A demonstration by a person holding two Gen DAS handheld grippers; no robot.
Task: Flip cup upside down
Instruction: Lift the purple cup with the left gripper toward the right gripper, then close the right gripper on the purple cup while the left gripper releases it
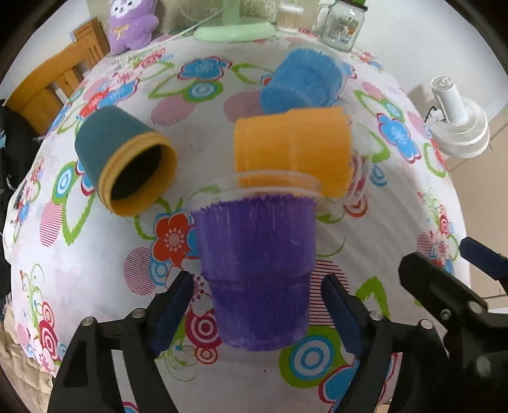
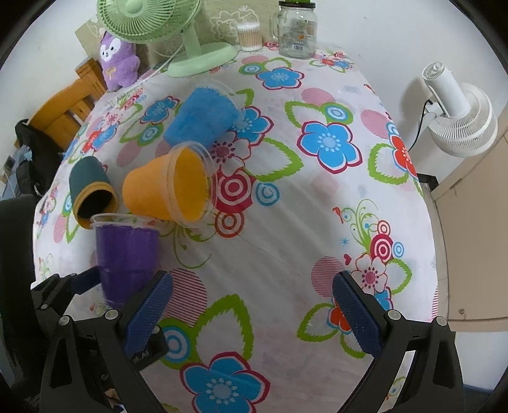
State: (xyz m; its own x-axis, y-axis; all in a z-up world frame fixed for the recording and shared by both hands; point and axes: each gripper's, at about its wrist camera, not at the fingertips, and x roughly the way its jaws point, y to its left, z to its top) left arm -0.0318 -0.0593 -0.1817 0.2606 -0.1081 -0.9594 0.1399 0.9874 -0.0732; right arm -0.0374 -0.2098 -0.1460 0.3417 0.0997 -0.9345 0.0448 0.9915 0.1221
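A purple cup (image 1: 257,270) stands upright on the flowered tablecloth, its clear rim up. My left gripper (image 1: 257,313) is open, with its blue pads (image 1: 171,309) on either side of the cup's lower half and small gaps to it. The same cup shows in the right wrist view (image 2: 127,257) at the left, between the left gripper's fingers. My right gripper (image 2: 252,313) is open and empty over the cloth, to the right of the cup. An orange cup (image 1: 292,152), a blue cup (image 1: 301,82) and a teal cup (image 1: 123,162) lie on their sides behind.
At the table's far edge stand a green fan (image 2: 177,35), a purple plush toy (image 2: 119,60), a glass jar (image 2: 297,28) and a cotton swab tub (image 2: 249,36). A white fan (image 2: 457,114) stands off the table's right side. A wooden chair (image 1: 54,85) is at the far left.
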